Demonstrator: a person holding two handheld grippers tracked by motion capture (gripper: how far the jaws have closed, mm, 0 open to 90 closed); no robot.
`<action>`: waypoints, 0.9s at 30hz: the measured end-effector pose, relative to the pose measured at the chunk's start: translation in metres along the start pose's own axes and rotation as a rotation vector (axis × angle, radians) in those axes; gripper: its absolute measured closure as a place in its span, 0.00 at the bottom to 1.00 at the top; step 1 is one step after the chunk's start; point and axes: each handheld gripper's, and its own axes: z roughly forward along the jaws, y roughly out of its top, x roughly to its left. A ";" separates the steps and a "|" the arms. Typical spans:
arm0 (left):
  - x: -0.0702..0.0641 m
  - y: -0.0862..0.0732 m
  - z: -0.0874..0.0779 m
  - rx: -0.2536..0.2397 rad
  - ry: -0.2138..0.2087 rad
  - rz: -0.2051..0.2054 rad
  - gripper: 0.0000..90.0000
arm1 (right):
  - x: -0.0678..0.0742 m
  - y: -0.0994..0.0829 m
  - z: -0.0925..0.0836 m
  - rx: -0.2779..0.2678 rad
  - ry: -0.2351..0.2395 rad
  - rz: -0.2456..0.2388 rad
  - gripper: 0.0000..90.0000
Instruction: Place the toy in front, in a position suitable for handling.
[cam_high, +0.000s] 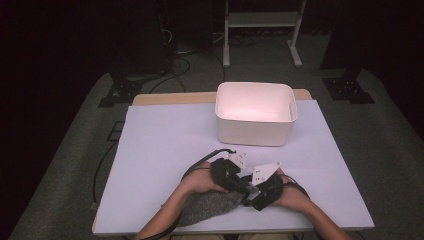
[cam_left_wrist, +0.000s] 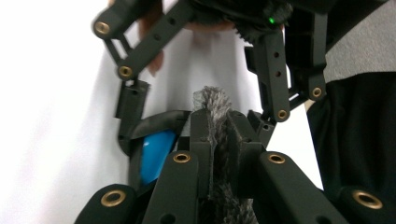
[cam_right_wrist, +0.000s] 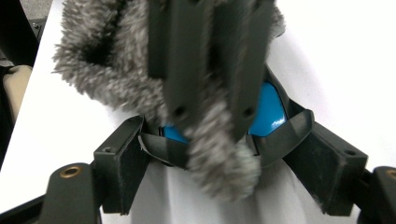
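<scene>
Left tongs pinched the grey fuzzy cloth; right tongs stood spread around its tip.

The left tongs (cam_left_wrist: 219, 135) were pressed together on the grey fuzzy cloth (cam_high: 210, 206), whose free tip hung between the spread right tongs (cam_right_wrist: 224, 149), untouched by their pads. The cloth trailed toward the near edge of the worktop (cam_high: 165, 145), the white bin (cam_high: 255, 132) well beyond.

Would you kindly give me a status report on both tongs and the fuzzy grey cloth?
Left tongs shut on fuzzy grey cloth. Right tongs open, straddling left tongs' tip and the cloth edge. White plastic bin beyond, nothing in the way.
</scene>
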 end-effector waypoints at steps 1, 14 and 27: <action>0.001 0.000 -0.001 -0.002 0.006 -0.003 0.91 | 0.000 0.000 0.000 -0.001 -0.001 -0.003 0.25; 0.016 -0.003 -0.005 0.005 0.058 -0.051 0.91 | -0.001 0.000 0.000 0.001 -0.007 -0.006 0.26; 0.011 -0.004 -0.008 0.014 0.082 -0.038 0.92 | 0.000 0.000 0.000 0.002 -0.004 -0.001 0.27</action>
